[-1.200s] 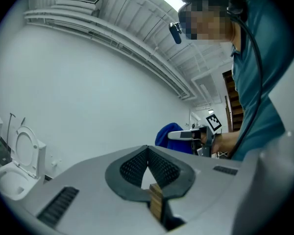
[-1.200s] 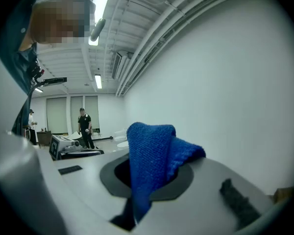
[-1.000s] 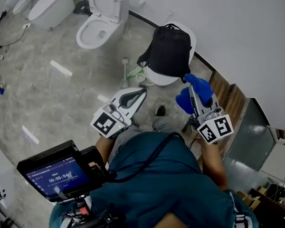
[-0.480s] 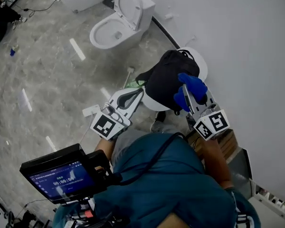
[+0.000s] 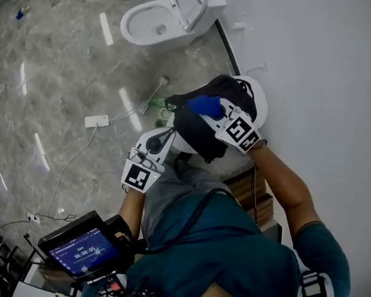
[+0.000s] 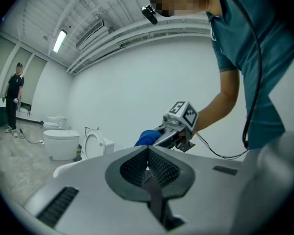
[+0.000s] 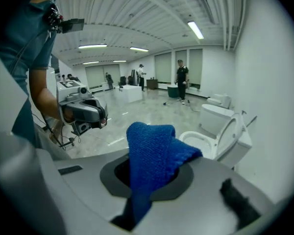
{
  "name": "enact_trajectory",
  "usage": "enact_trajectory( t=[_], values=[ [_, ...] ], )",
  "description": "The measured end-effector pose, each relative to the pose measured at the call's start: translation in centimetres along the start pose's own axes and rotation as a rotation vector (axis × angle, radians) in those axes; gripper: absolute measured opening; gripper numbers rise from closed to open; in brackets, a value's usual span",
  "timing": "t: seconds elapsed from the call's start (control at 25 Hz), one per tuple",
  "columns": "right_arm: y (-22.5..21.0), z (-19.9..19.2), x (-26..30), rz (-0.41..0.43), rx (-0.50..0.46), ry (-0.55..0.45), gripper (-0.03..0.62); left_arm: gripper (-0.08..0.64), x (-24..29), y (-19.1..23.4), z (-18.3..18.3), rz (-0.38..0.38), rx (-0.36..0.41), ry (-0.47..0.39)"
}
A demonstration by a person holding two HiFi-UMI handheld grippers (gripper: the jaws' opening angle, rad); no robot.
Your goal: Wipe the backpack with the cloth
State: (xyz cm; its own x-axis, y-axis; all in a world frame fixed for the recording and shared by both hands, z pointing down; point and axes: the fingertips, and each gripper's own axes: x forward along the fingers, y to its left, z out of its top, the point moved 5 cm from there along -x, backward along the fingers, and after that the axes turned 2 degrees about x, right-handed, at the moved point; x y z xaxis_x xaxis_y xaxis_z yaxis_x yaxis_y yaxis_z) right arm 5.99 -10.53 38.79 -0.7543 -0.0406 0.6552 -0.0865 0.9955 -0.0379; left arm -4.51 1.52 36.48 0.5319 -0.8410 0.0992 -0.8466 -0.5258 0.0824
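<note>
Backpack (image 5: 195, 135), black, lies on a closed white toilet (image 5: 261, 101) just past frame centre in the head view; an open toilet (image 5: 167, 17) stands at its 11 o'clock.

- Left gripper (image 5: 169, 132): jaws pressed together, nothing between them. A second ago it hung well short of the bag; now its tip is at the bag's 8 o'clock edge. Contact cannot be told.
- Cloth (image 5: 204, 104): blue, bunched, clamped in the closed right gripper (image 5: 213, 110).
- A second ago the right gripper was off the bag's 5 o'clock corner. Now it reaches in from 4 o'clock, and the cloth is over the bag's upper face near 12 o'clock.

Judgement: the approach looks finished and wiping is about to begin. The left gripper seems placed to steady the bag.
</note>
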Motion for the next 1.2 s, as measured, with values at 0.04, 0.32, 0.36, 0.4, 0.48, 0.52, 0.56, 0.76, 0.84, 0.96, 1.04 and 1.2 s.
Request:
enact_trajectory(
  t=[0.04,0.32,0.36,0.4,0.48,0.52,0.56,0.76,0.84,0.96,1.04,1.2],
  values=[
    [-0.8,-1.3,3.0,0.051,0.001,0.011,0.026,0.005,0.4,0.5,-1.6,0.019,0.002,0.02],
    [-0.2,-15.6,23.9,0.481,-0.106,0.506,0.026,0.005,1.1,4.4,-11.3,0.184,-0.191,0.092],
    [0.6,-18.3,25.8,0.557,-0.15,0.611,0.026,0.005,1.2,4.8,-13.1,0.196,-0.212,0.112],
    [1.0,-20.8,27.4,0.627,-0.187,0.71,0.026,0.005,1.4,5.5,-14.8,0.204,-0.226,0.129],
    [0.6,-23.8,28.8,0.721,-0.2,0.878,0.026,0.005,1.9,6.8,-17.1,0.217,-0.247,0.14],
    [0.0,-24.2,28.8,0.742,-0.166,0.938,0.026,0.005,1.8,7.1,-17.6,0.224,-0.259,0.138],
    [-0.8,-24.1,28.4,0.751,-0.124,0.989,0.026,0.005,1.7,7.2,-17.7,0.232,-0.268,0.137],
    [-8.7,-24.5,25.0,0.663,0.01,1.145,0.026,0.005,1.5,6.7,-17.5,0.244,-0.286,0.126],
    [-9.2,-24.8,25.0,0.635,-0.014,1.147,0.026,0.005,1.5,6.5,-17.5,0.25,-0.29,0.113],
    [-4.1,-24.7,27.3,0.702,-0.126,1.096,0.026,0.005,1.3,6.2,-17.7,0.248,-0.295,0.122],
    [0.3,-24.6,28.8,0.772,-0.192,1.09,0.026,0.005,1.3,6.2,-17.8,0.245,-0.297,0.129],
    [2.5,-24.5,29.7,0.82,-0.369,1.14,0.025,0.005,0.5,6.8,-17.9,0.261,-0.285,0.147]
  ],
)
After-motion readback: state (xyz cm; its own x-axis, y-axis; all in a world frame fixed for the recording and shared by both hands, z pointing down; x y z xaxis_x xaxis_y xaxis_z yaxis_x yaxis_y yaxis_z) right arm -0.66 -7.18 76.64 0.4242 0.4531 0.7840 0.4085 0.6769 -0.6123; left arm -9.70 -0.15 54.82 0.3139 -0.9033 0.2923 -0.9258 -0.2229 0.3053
